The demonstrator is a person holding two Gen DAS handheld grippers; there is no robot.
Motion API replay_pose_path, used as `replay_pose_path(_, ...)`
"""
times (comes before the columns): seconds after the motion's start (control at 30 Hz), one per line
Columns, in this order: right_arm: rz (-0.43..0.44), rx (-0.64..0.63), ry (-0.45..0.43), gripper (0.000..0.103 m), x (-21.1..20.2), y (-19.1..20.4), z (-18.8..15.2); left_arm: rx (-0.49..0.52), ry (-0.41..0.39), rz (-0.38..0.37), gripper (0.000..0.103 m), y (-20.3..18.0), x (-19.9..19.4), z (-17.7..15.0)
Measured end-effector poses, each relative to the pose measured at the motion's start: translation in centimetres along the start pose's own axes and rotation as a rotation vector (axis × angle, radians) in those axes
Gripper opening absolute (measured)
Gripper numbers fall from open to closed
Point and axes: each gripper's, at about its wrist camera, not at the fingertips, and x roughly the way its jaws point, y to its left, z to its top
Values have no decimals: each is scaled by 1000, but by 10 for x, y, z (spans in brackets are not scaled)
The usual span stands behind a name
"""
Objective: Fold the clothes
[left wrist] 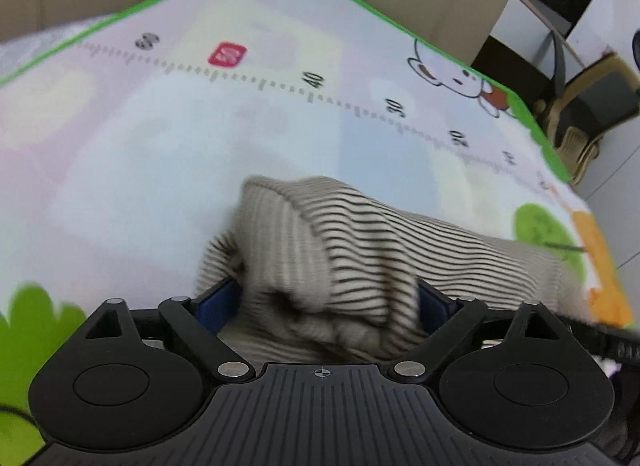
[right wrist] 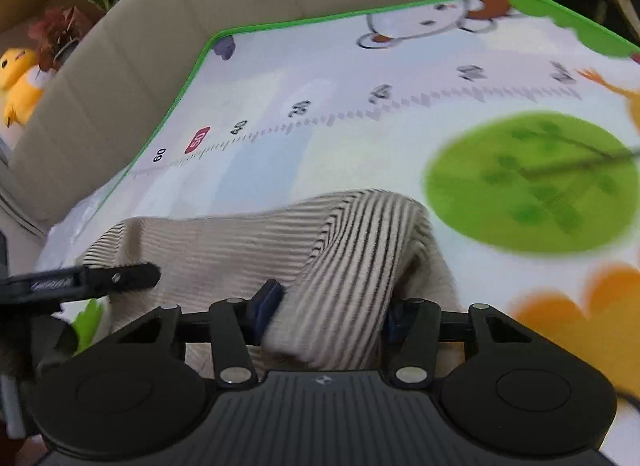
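Left gripper point(left wrist: 324, 298): jaws spread wide; a bunched fold of the striped garment point(left wrist: 360, 250) sits between the blue pads point(left wrist: 218, 298), and blur hides whether either pad touches it.
Hidden, left view: fingertips buried under cloth; the garment's near part is cut off by the gripper body.
Writing on mat point(left wrist: 160, 137): ruler numbers 40, 30, 20 readable; a red tag and one number are too blurred to read.
Garment place: on the play mat, near its front, stretching between both grippers.
Right gripper point(right wrist: 332, 306): jaws partly apart, blue pads point(right wrist: 266, 302) pressing a thick roll of the striped garment from both sides.
Writing, right view: 60, 40 legible; the others are smeared.
Far left, right view: yellow plush toy point(right wrist: 18, 81) and potted plants point(right wrist: 64, 33), partly cut off.
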Motion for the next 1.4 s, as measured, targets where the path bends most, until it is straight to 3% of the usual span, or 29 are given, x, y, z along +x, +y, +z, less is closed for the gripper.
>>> replay_pose_path(0.13,-9,-92,-16,49,32,21,27,-25,-58,-4,96,22,3,12)
replay_pose_path(0.3,-3,-145,-5,49,30,19,39,-53,-127,45,96,46,-11,26)
replay_pose_path(0.37,-34,-195,-13,49,20,15,33,-61,-157,92,96,53,-27,29)
replay_pose_path(0.4,-51,-211,-20,56,15,14,31,-66,-178,125,96,56,-37,30)
replay_pose_path(0.5,-92,-227,-40,57,0,8,29,-56,-251,284,95,63,-62,31)
replay_pose_path(0.57,-123,-236,-61,57,-10,10,28,-93,-281,342,95,71,-72,32)
replay_pose_path(0.63,-137,-241,-104,48,-24,16,26,-167,-289,303,95,81,-77,33)
replay_pose_path(0.7,-139,-277,-164,41,-41,29,24,-248,-279,188,95,89,-77,33)
replay_pose_path(0.8,-94,-371,-231,38,-61,59,19,-293,-265,77,95,87,-74,33)
replay_pose_path(0.9,29,-424,-194,38,-53,95,12,-231,-260,101,95,70,-66,31)
replay_pose_path(1.0,84,-575,-160,48,-28,141,-8,-179,-269,156,95,60,-64,30)
replay_pose_path(1.13,-2,-770,-156,59,23,189,-32,-217,-296,166,96,68,-73,28)
replay_pose_path(1.2,-53,-856,-133,59,48,197,-39,-244,-303,164,96,75,-77,27)
replay_pose_path(1.27,-78,-916,-113,48,62,196,-41,-252,-300,161,97,78,-79,26)
replay_pose_path(1.3,-74,-920,-115,36,59,194,-38,-255,-297,159,97,79,-79,26)
replay_pose_path(1.37,-46,-895,-123,22,46,188,-26,-255,-293,153,97,79,-79,27)
replay_pose_path(1.4,-38,-880,-132,20,38,186,-21,-255,-290,150,97,79,-78,27)
